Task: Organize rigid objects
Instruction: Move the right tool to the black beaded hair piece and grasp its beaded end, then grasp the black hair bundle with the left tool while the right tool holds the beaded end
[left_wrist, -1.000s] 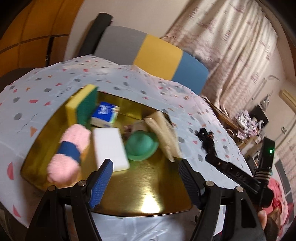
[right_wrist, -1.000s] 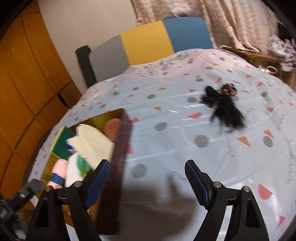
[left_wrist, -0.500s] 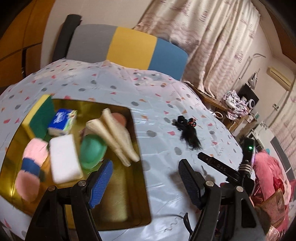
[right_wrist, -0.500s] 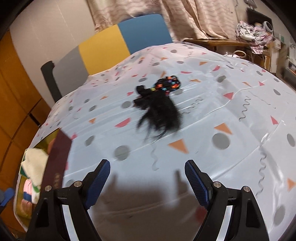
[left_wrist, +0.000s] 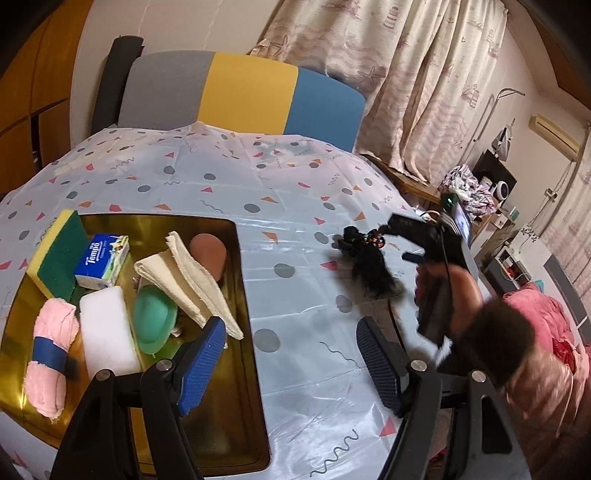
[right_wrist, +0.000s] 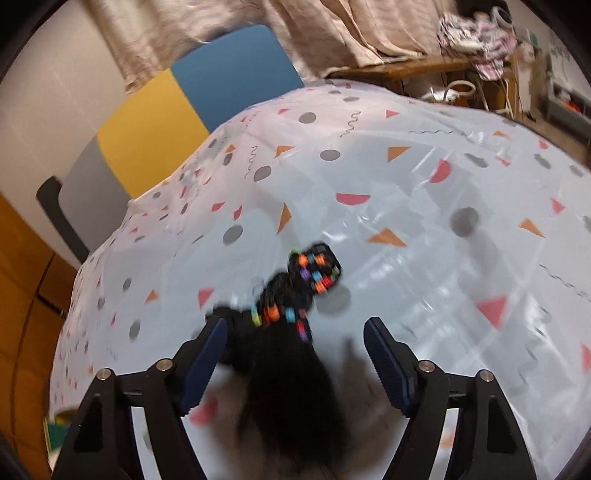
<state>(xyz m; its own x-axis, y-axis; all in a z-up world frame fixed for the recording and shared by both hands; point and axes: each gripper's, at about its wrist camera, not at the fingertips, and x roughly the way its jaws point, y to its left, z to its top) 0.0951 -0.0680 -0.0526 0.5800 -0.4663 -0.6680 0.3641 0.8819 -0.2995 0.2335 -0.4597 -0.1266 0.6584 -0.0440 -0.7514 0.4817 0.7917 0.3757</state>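
A black hairpiece with coloured beads (left_wrist: 369, 264) lies on the patterned tablecloth, right of a gold tray (left_wrist: 207, 402). In the right wrist view the hairpiece (right_wrist: 291, 332) lies between and under my open right gripper (right_wrist: 295, 362), not gripped. From the left wrist view the right gripper (left_wrist: 410, 240) hovers over the hairpiece's far end. My left gripper (left_wrist: 291, 358) is open and empty above the tray's right edge. The tray holds a yellow-green sponge (left_wrist: 55, 254), a tissue pack (left_wrist: 103, 260), a white block (left_wrist: 107, 332), a green dish (left_wrist: 153, 325), a folded cloth (left_wrist: 192, 280), a pink roll (left_wrist: 50, 354) and a brown object (left_wrist: 208, 251).
A grey, yellow and blue chair back (left_wrist: 236, 96) stands behind the table. Curtains (left_wrist: 406, 74) and cluttered shelves (left_wrist: 491, 206) are at the right. The person's arm and pink clothing (left_wrist: 532, 354) are at the table's right side.
The left gripper swung right, from over the tray to its right edge. The right gripper moved across the table to the hairpiece, which now lies between its fingers.
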